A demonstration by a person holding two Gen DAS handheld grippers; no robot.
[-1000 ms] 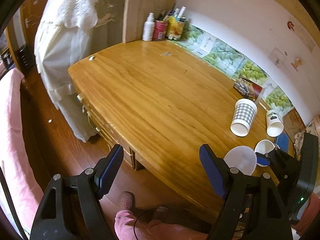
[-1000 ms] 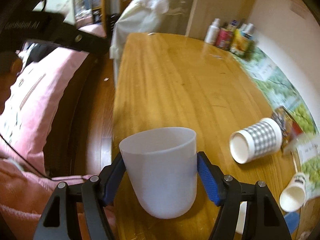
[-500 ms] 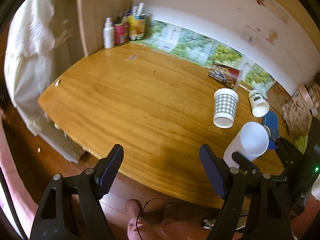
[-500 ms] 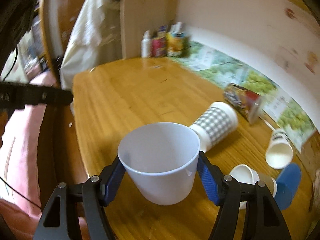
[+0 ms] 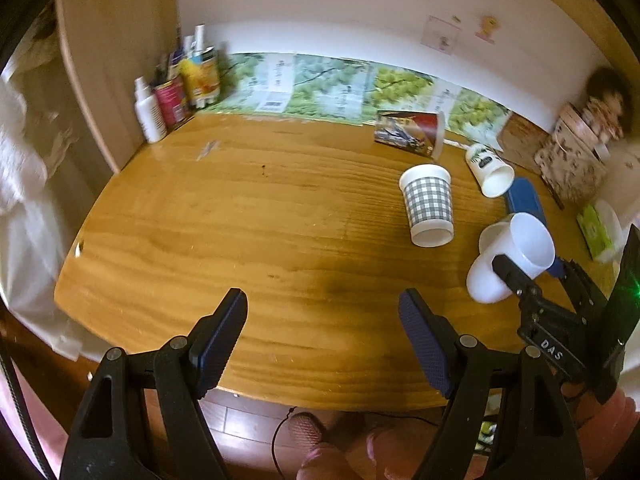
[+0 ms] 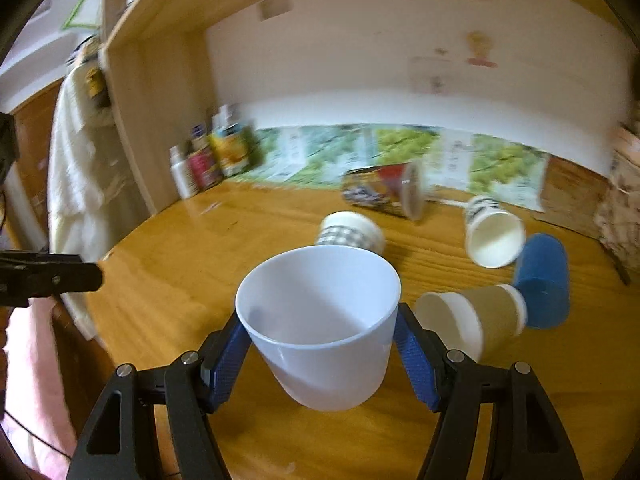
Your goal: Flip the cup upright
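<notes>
My right gripper (image 6: pixel 320 340) is shut on a plain white plastic cup (image 6: pixel 320 320), a blue pad pressed on each side. The cup hangs above the wooden table (image 6: pixel 180 292), mouth up and tipped a little towards the camera, so I see into its empty inside. The left wrist view shows the same cup (image 5: pixel 516 256) at the right, in the right gripper's black fingers. My left gripper (image 5: pixel 320 320) stands open over the table's near edge with nothing between its pads.
Several cups lie on their sides beyond the held one: a checked cup (image 6: pixel 350 232), a printed white cup (image 6: pixel 494 236), a colourful cup (image 6: pixel 384 192), a brown cup (image 6: pixel 472 320), a blue cup (image 6: pixel 542 284). Bottles and cans (image 5: pixel 176 92) stand back left. A patterned box (image 5: pixel 572 160) stands at the right.
Both grippers have rolled and swung towards the back wall. The white cup, still gripped, now shows its open mouth from above. The left gripper stays open.
</notes>
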